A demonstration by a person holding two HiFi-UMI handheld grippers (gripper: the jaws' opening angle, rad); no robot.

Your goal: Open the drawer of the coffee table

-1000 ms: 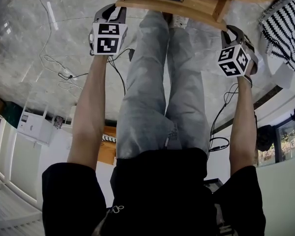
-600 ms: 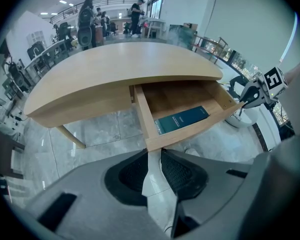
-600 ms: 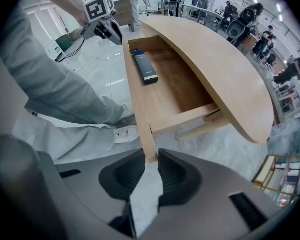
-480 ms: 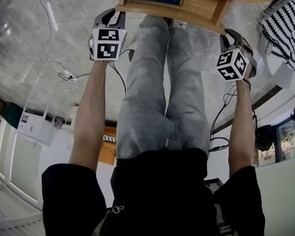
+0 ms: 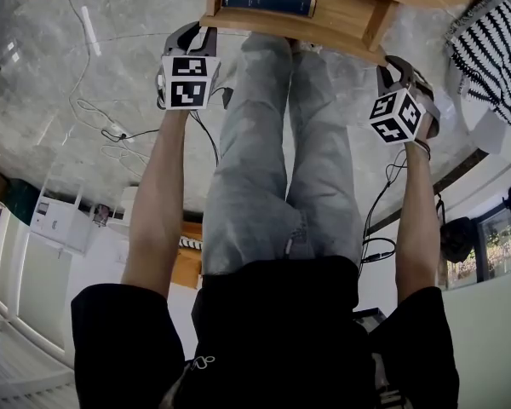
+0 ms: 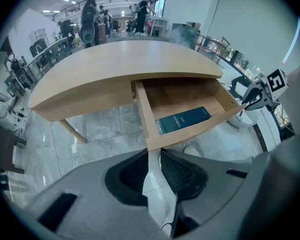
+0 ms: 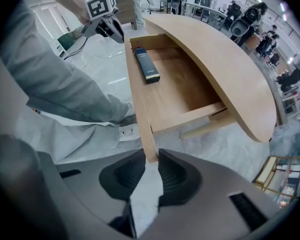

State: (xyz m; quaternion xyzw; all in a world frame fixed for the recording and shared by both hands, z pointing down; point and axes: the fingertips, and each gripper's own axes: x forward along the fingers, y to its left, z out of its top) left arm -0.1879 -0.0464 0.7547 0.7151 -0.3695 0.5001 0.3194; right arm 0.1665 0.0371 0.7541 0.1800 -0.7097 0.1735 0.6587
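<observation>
The light wooden coffee table (image 6: 120, 69) has its drawer (image 6: 190, 131) pulled out, and a dark blue book (image 6: 182, 120) lies inside. My left gripper (image 6: 154, 156) pinches the left end of the drawer's front panel between its fingertips, and its jaws are closing. My right gripper (image 7: 151, 159) grips the panel's other end, pointing straight down. In the head view both grippers, left (image 5: 192, 34) and right (image 5: 393, 62), sit at the corners of the drawer front (image 5: 289, 25). The book (image 7: 147, 66) also shows in the right gripper view.
The person's legs in grey jeans (image 5: 272, 143) stand between the grippers, right before the drawer. Cables (image 5: 111, 130) trail over the marble floor at the left. A black-and-white striped thing (image 5: 494, 41) lies at the right. People and chairs (image 6: 90, 19) stand beyond the table.
Both grippers have drawn slightly towards the person, and the drawer front has come a little further out with them.
</observation>
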